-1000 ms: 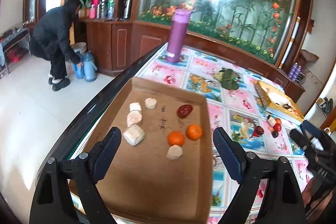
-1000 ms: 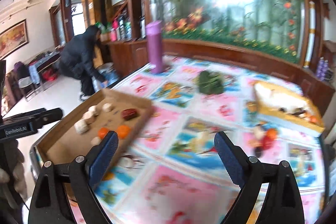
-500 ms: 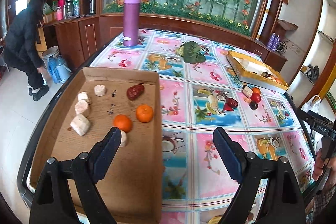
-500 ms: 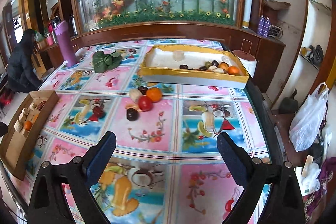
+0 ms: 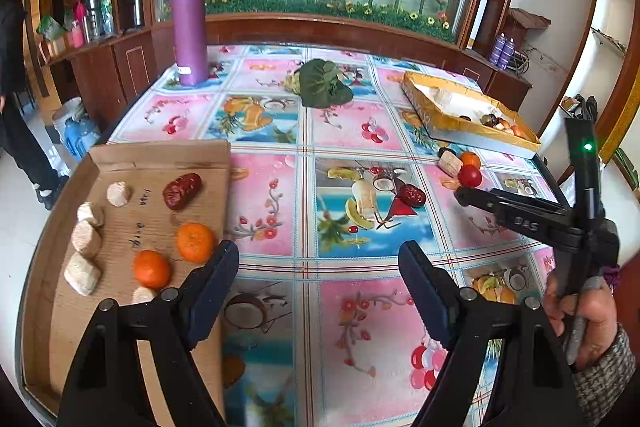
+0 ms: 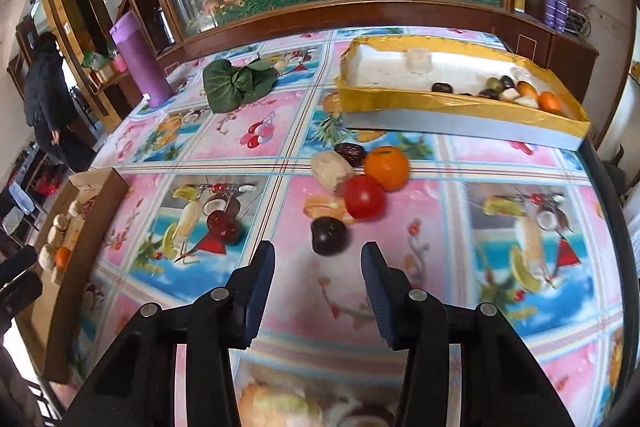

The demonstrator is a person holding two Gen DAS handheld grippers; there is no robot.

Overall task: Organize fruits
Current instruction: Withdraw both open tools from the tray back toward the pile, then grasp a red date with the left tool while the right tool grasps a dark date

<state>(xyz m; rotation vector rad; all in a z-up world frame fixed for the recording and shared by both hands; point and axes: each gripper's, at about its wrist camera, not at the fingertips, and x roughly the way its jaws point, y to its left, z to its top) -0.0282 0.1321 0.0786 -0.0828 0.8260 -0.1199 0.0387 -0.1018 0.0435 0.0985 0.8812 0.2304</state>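
The right gripper (image 6: 318, 267) is seen nearest, its jaws just narrowed but with nothing caught between them, pads clear of the dark plum (image 6: 329, 235) that lies just beyond its tips. Behind the plum, a red tomato (image 6: 363, 197), an orange (image 6: 387, 163), a pale chunk (image 6: 331, 169) and a dark date (image 6: 350, 153) are clustered together, still loose on the tablecloth (image 6: 248, 131); one more red date (image 6: 222, 225) is left well to the plum's left. Further left, the left gripper (image 5: 318, 277) is held apart and empty over the cloth, its jaws just eased inward a little, beside the cardboard tray (image 5: 160, 155), where two oranges, a date and pale chunks are already laid out. Beyond the plum, the yellow box (image 6: 460, 107) holds more fruit in its far right corner. Sorting is judged partly done, with six loose pieces outstanding.
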